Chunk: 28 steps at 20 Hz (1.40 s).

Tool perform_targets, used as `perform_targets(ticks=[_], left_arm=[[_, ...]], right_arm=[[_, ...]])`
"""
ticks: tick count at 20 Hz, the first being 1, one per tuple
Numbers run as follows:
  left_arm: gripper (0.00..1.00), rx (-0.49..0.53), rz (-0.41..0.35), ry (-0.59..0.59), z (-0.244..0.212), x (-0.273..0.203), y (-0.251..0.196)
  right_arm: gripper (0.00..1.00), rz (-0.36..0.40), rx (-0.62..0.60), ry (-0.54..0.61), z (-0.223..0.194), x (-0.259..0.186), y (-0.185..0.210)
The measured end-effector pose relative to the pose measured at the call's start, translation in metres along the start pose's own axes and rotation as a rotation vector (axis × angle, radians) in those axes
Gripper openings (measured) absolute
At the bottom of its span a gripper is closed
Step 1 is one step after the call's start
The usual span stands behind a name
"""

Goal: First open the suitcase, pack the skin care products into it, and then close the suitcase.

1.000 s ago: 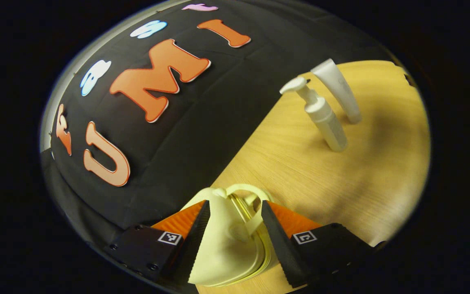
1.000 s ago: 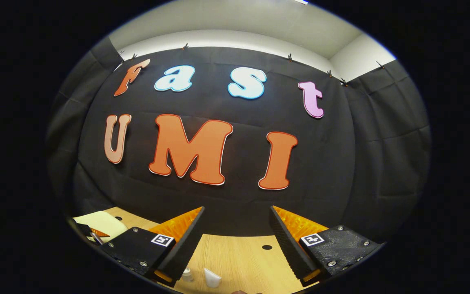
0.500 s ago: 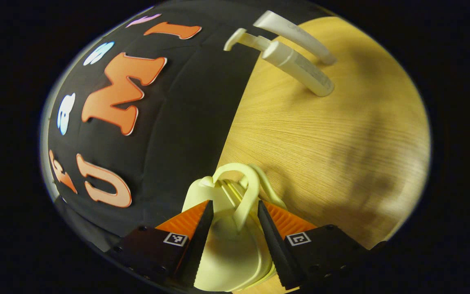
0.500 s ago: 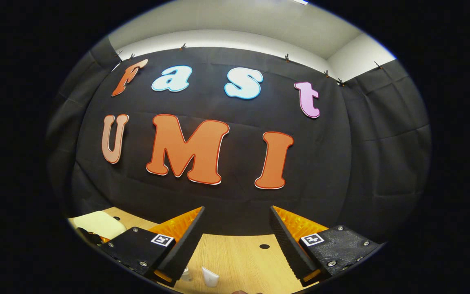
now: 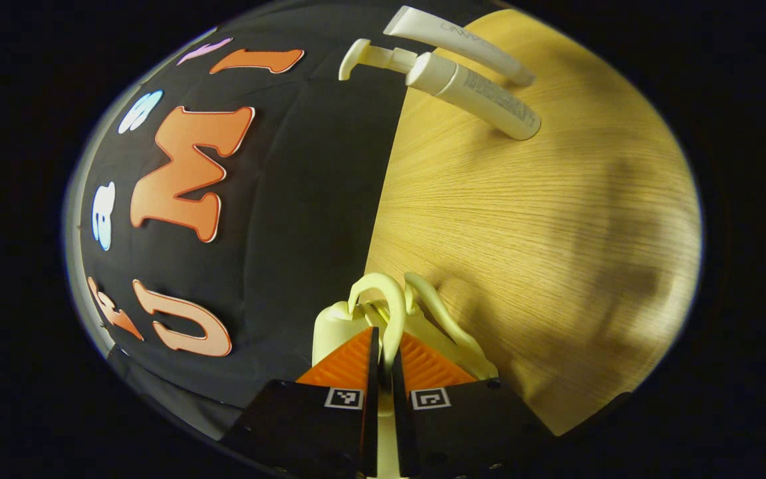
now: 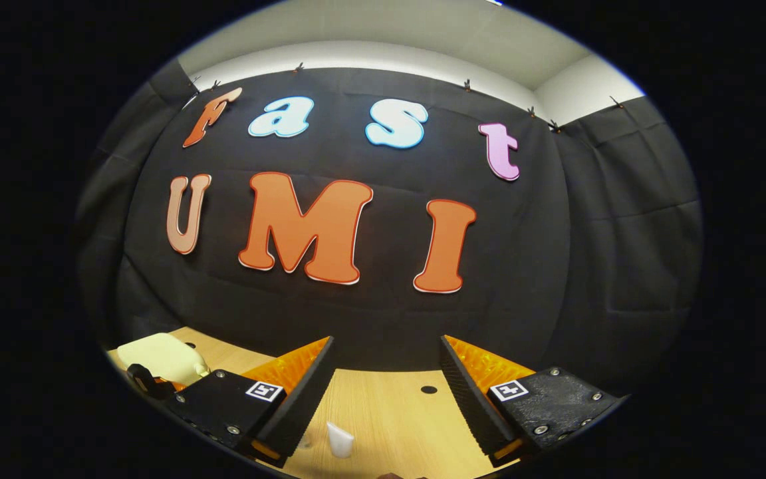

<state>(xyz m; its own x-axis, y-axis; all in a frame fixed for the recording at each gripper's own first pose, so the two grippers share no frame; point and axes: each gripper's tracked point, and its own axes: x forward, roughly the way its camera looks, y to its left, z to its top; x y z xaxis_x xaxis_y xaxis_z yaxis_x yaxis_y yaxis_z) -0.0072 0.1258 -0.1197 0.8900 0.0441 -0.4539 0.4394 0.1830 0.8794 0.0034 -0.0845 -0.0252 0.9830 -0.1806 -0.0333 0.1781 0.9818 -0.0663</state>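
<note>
In the left gripper view a small pale yellow suitcase (image 5: 340, 326) stands on the wooden table (image 5: 542, 233), its two looped handles (image 5: 383, 303) up. My left gripper (image 5: 383, 362) is shut on one handle loop, which runs down between the fingers. A white pump bottle (image 5: 473, 93) and a white tube (image 5: 456, 43) stand farther off on the table. In the right gripper view my right gripper (image 6: 386, 382) hangs open above the table with nothing between its fingers. The suitcase (image 6: 160, 358) sits at the far left there, and the tube's top (image 6: 340, 440) pokes up below the gripper.
The black cloth wall closes off the table's far side in both views. A small round hole (image 6: 428, 389) marks the tabletop near the wall. Bare wood lies between the suitcase and the two bottles.
My left gripper has closed from open onto the suitcase handle and has rolled further. The right gripper has barely moved.
</note>
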Motion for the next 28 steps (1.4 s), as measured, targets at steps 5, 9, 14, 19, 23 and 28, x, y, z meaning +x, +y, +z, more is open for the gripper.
perform_targets(ticks=[5, 9, 14, 19, 23, 28], left_arm=[[0.1, -0.152, 0.022, -0.015, 0.002, -0.005, 0.031], [0.1, -0.289, 0.057, -0.017, -0.003, -0.008, 0.063], [0.1, -0.539, 0.047, -0.021, -0.013, -0.009, 0.114], [0.1, -0.702, 0.083, -0.028, -0.041, -0.018, 0.147], [0.1, -0.844, 0.098, -0.042, -0.069, -0.022, 0.171], [0.12, -1.045, 0.125, -0.043, -0.113, -0.02, 0.195]], right_arm=[[0.97, 0.046, -0.015, 0.03, -0.011, -0.002, 0.023], [0.98, 0.065, -0.01, 0.027, -0.008, 0.001, 0.034], [0.98, 0.071, -0.005, 0.024, -0.004, 0.006, 0.041], [0.98, 0.067, -0.016, 0.02, 0.0, 0.008, 0.048], [0.98, 0.06, -0.02, 0.014, 0.006, 0.009, 0.054], [0.98, 0.052, -0.032, 0.013, 0.011, 0.007, 0.062]])
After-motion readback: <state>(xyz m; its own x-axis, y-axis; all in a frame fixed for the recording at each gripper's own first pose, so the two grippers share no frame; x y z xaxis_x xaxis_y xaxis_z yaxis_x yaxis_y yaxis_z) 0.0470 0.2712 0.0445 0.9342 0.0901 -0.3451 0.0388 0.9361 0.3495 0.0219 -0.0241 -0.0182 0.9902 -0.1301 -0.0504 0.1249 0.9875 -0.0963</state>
